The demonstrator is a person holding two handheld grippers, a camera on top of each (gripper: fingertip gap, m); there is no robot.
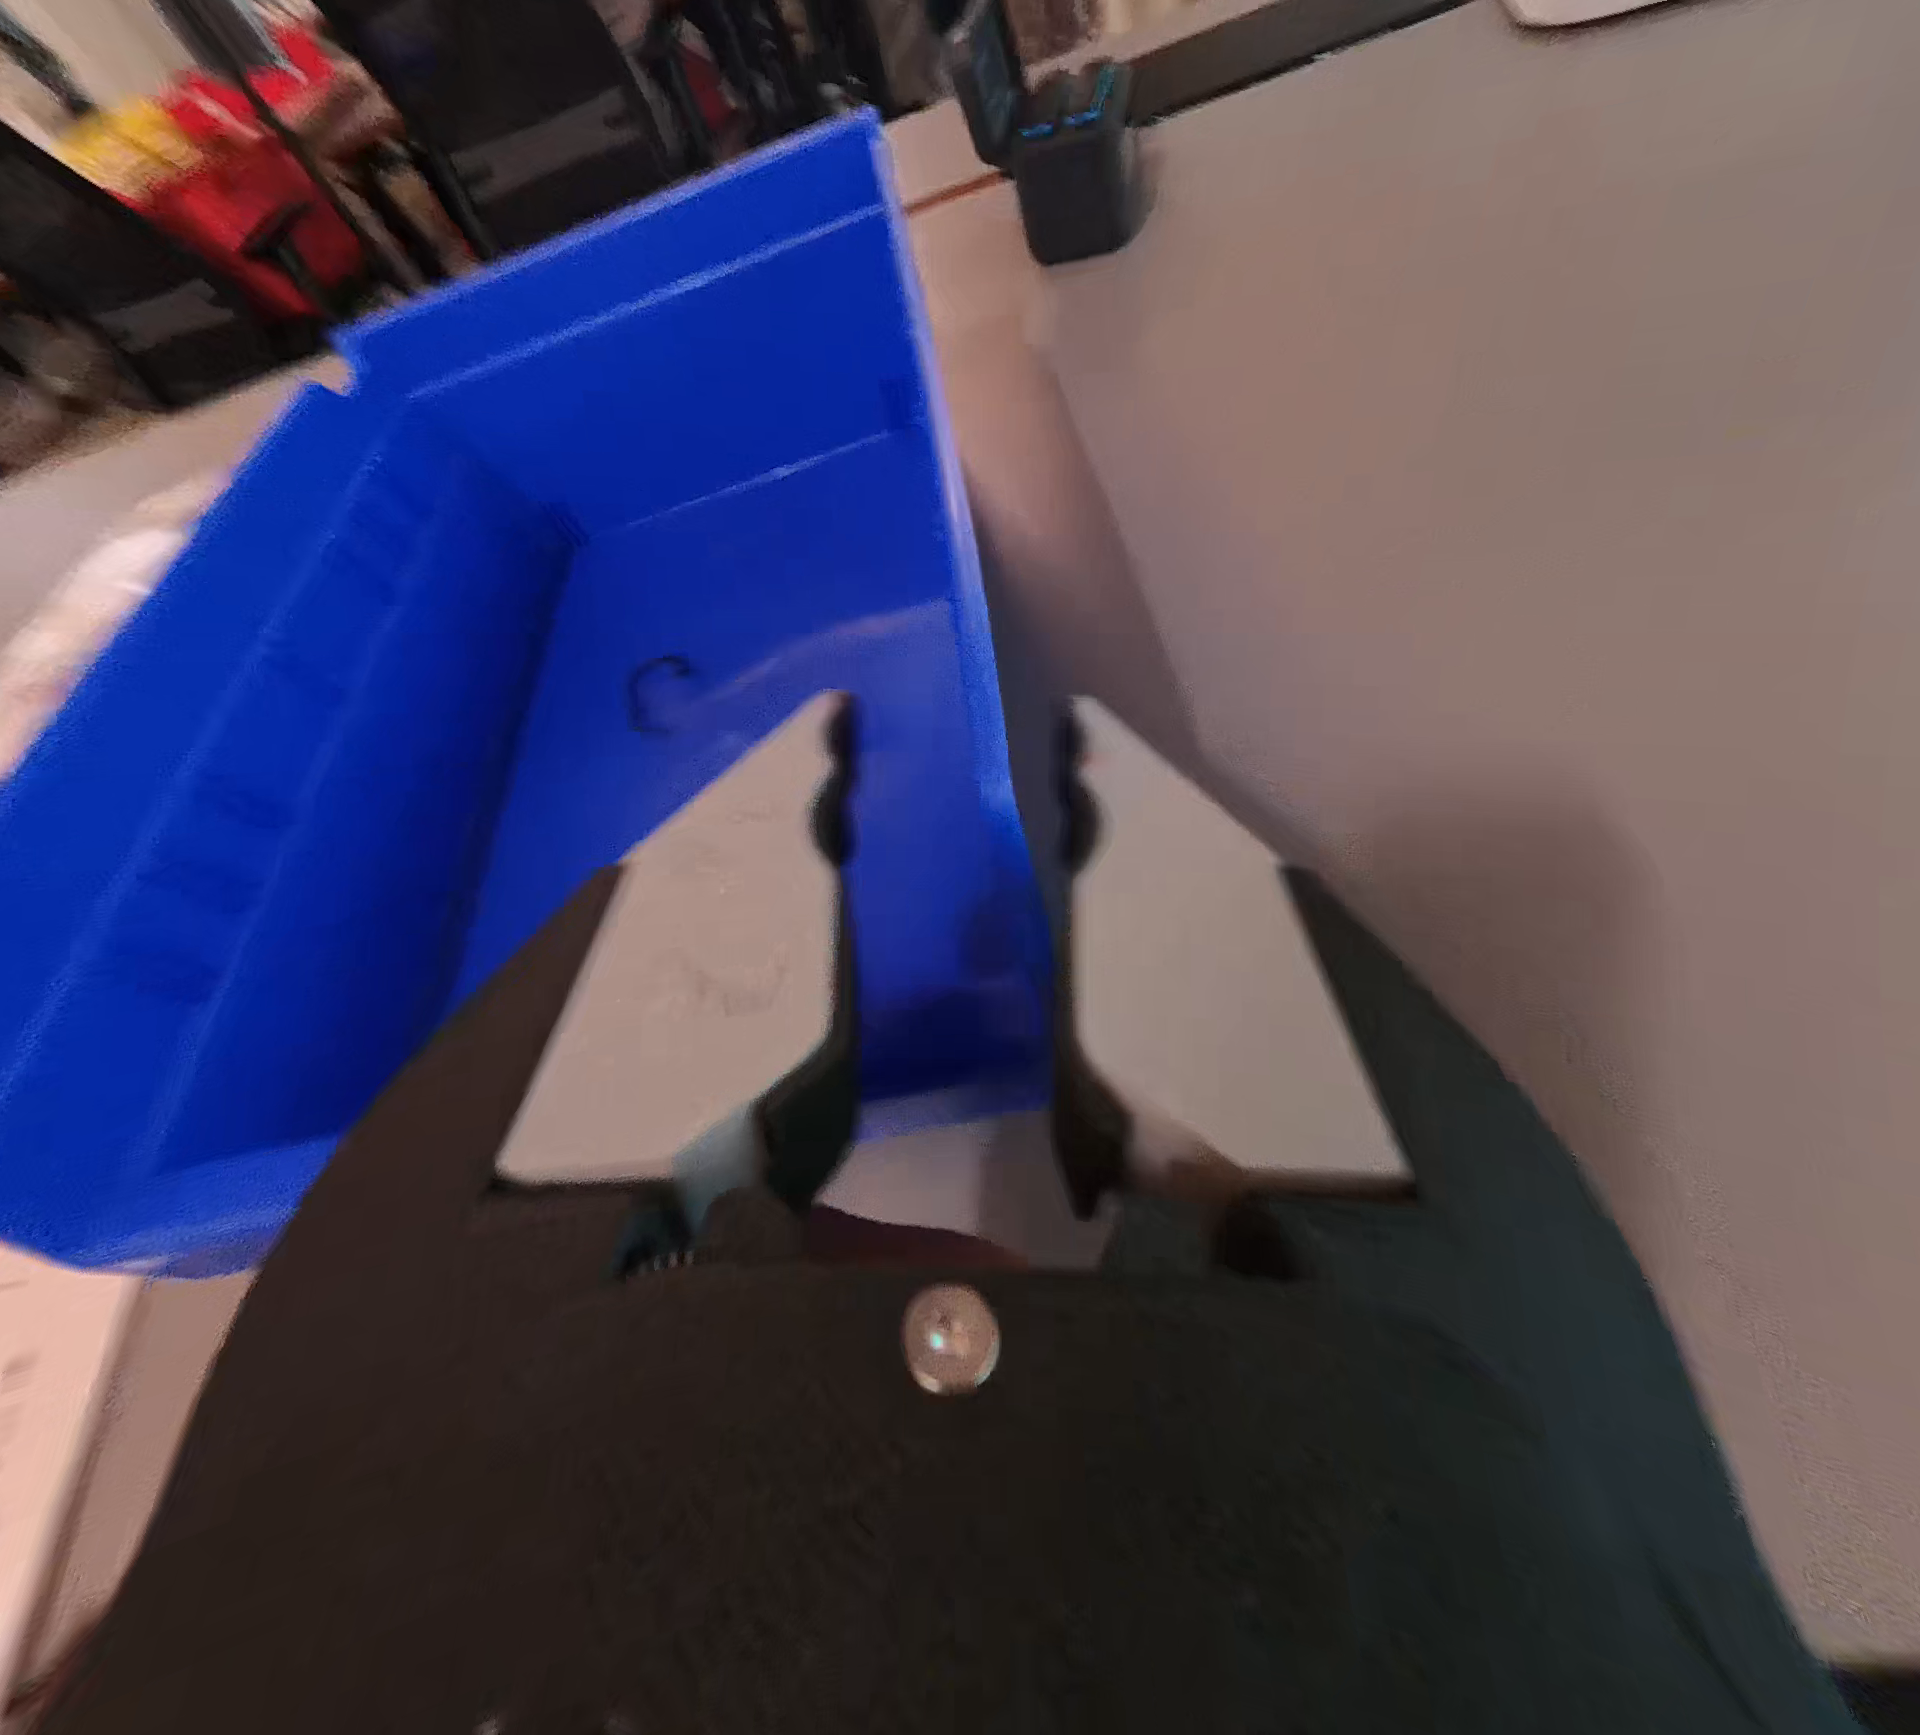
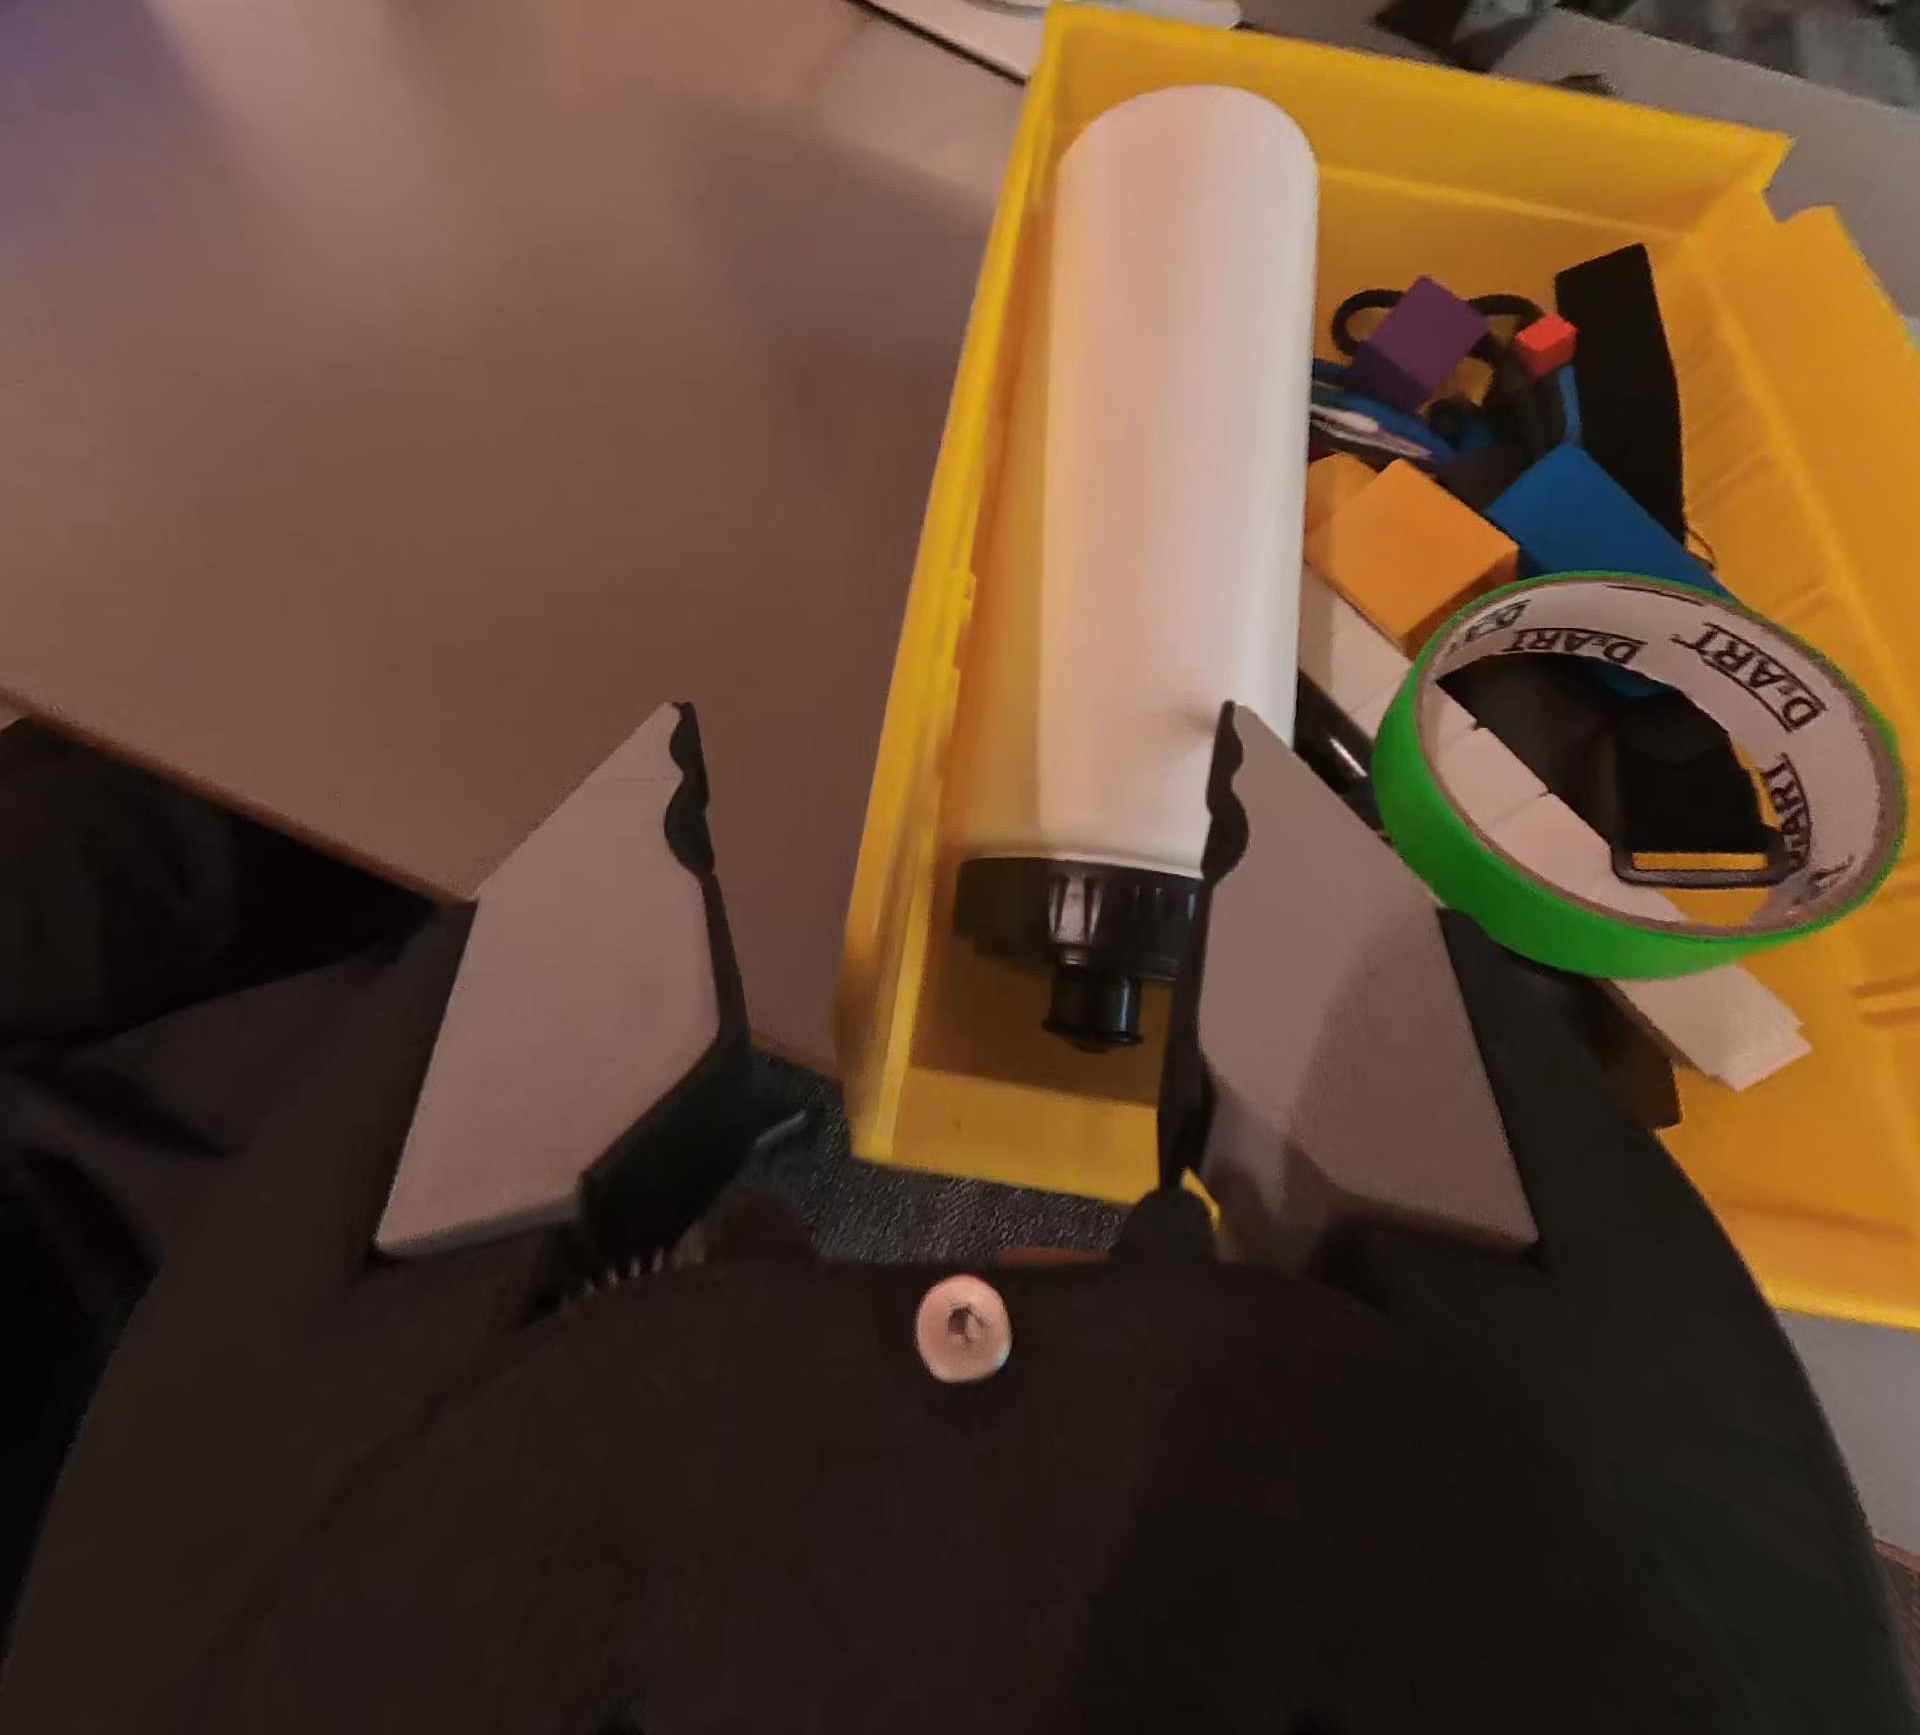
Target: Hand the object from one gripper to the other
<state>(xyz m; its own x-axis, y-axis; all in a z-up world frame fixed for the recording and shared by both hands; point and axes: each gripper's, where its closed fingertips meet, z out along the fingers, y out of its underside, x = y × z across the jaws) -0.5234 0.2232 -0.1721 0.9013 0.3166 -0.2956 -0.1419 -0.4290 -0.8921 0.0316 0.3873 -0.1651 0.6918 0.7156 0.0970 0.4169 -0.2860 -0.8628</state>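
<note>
Right hand-held gripper (image 2: 956, 750) is spread wide with nothing in it, hovering over the near end of the yellow bin (image 2: 1382, 127) on the bench (image 2: 468, 283). The white bottle (image 2: 1153, 459) lies flat along the bin's left wall, black cap (image 2: 1081, 916) pointing toward the gripper, and one finger (image 2: 1226, 792) overlaps its lower end. Green tape roll (image 2: 1642, 771) and some coloured blocks (image 2: 1413, 542) sit beside it. Left hand-held gripper (image 1: 951, 750) is parted too, empty, straddling the right wall of an empty blue bin (image 1: 416, 750).
</note>
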